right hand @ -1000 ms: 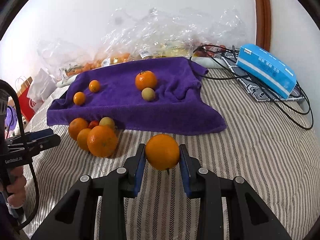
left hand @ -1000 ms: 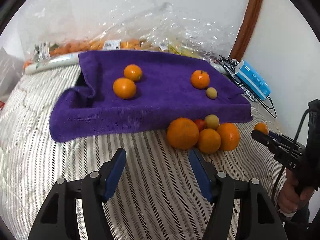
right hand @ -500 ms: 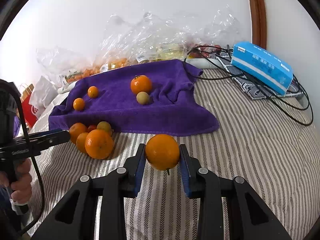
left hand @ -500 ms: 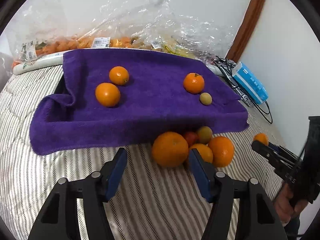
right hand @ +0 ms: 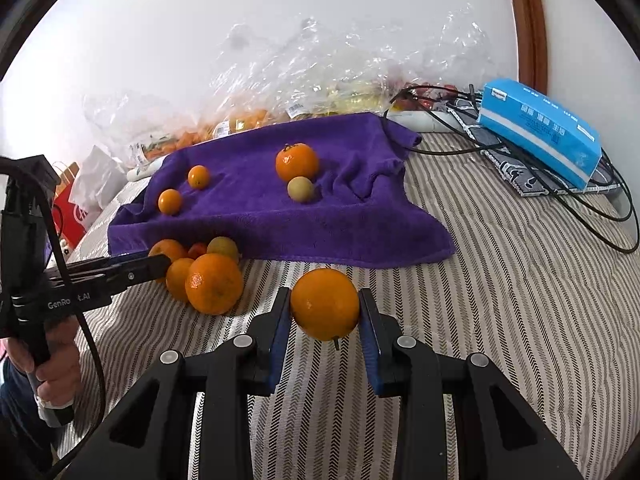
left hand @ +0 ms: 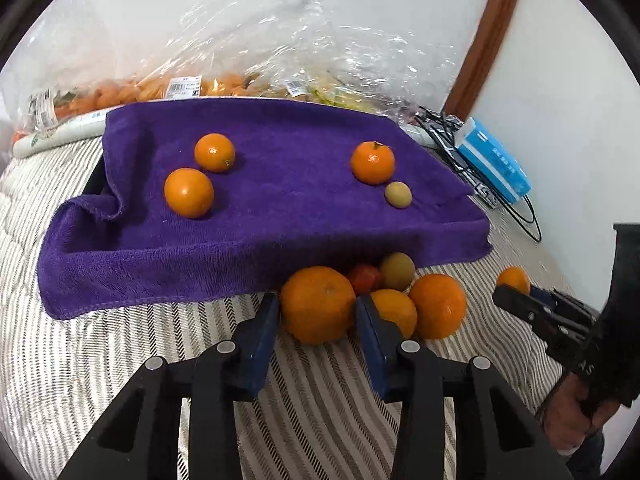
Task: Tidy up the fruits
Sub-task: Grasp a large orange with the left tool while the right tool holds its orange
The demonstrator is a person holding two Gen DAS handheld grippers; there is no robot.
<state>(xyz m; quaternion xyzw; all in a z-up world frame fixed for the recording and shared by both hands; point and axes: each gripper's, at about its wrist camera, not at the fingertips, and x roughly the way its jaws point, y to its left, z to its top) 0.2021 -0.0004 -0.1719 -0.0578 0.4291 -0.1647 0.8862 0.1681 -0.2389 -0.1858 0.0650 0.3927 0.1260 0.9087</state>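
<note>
While the right gripper clenches a smooth orange above the striped bed, the left gripper brackets a large dimpled orange at the pile's front, blue pads beside it; contact unclear. Only the right wrist view shows the held orange's stem pointing down. Both grippers reach level toward the purple towel ahead.

Left tool now straddling big orange.

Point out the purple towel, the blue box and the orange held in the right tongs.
purple towel [left hand: 280, 200], left wrist view, bare middle of the cloth.
blue box [right hand: 540, 128], right wrist view, its top face.
held orange [right hand: 324, 304], right wrist view, middle of the peel.
</note>
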